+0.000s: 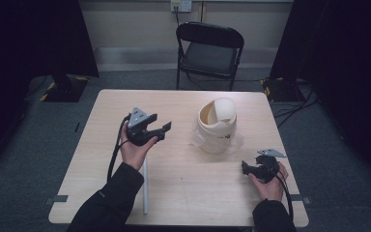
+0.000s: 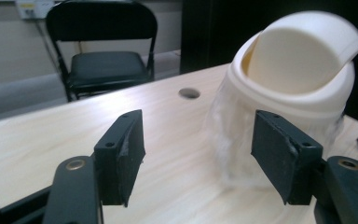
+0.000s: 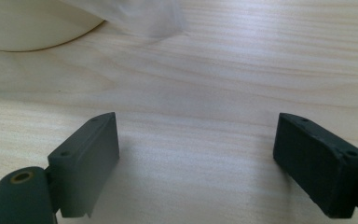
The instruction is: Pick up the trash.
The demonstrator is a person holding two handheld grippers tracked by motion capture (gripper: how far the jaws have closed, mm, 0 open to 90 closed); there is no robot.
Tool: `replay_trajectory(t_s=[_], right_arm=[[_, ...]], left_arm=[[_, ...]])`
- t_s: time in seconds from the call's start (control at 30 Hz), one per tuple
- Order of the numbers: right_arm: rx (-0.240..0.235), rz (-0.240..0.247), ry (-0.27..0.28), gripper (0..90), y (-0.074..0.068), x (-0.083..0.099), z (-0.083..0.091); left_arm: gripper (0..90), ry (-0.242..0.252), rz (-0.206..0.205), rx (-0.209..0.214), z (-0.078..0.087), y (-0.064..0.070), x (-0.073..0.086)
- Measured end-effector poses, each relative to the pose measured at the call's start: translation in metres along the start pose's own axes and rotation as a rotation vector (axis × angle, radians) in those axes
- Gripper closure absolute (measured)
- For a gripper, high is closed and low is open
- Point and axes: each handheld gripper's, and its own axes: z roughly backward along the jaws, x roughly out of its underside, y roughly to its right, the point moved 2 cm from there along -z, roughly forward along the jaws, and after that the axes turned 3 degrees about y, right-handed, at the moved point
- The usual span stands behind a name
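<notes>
Nearest, 2 forearms in dark sleeves enter over the bench (image 1: 183, 193). Right hand-held gripper (image 1: 249, 167) sits low above the bench near its right edge, jaws wide apart and empty. A pale rod (image 1: 145, 186) lies on the bench beside the left forearm. Left hand-held gripper (image 1: 160, 130) is raised, jaws wide apart, empty, aimed toward the cream swing-lid bin (image 1: 217, 125) standing right of centre, a clear plastic liner (image 2: 228, 135) showing beneath its lid. Beyond stands 1 black folding chair (image 1: 209, 50).

Black folding chair (image 1: 210, 50) beyond the light wooden table (image 1: 178, 188), grey floor (image 1: 24, 159), pale wall (image 1: 135, 24), wall socket (image 1: 181, 5)
</notes>
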Motion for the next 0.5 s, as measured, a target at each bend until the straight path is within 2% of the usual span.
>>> replay_trajectory(t_s=[0.07,0.13,0.23,0.27,0.3,0.33,0.37,0.4,0.5], right_arm=[[0.000,0.001,0.000,13.6,0.000,0.000,0.000],[0.000,0.000,0.000,13.6,0.000,0.000,0.000],[0.000,0.001,0.000,13.6,0.000,0.000,0.000],[0.000,0.001,0.000,13.6,0.000,0.000,0.000],[0.000,0.001,0.000,13.6,0.000,0.000,0.000],[0.000,0.000,0.000,13.6,0.000,0.000,0.000],[0.000,0.000,0.000,13.6,0.000,0.000,0.000],[0.000,0.001,0.000,13.6,0.000,0.000,0.000],[0.000,0.000,0.000,13.6,0.000,0.000,0.000]], left_arm=[[34.4,-0.009,0.001,-0.005,0.006,-0.003,0.005],[34.4,-0.029,0.020,-0.027,0.022,-0.010,0.019],[34.4,-0.042,0.024,-0.041,0.031,-0.012,0.028],[34.4,-0.054,0.025,-0.048,0.038,-0.014,0.037],[34.4,-0.054,0.025,-0.048,0.038,-0.014,0.037],[34.5,-0.072,0.029,-0.050,0.044,-0.015,0.046],[34.5,-0.072,0.029,-0.050,0.044,-0.015,0.046],[34.4,-0.097,0.022,-0.057,0.049,-0.016,0.056],[34.6,-0.116,0.023,-0.063,0.053,-0.016,0.065]])
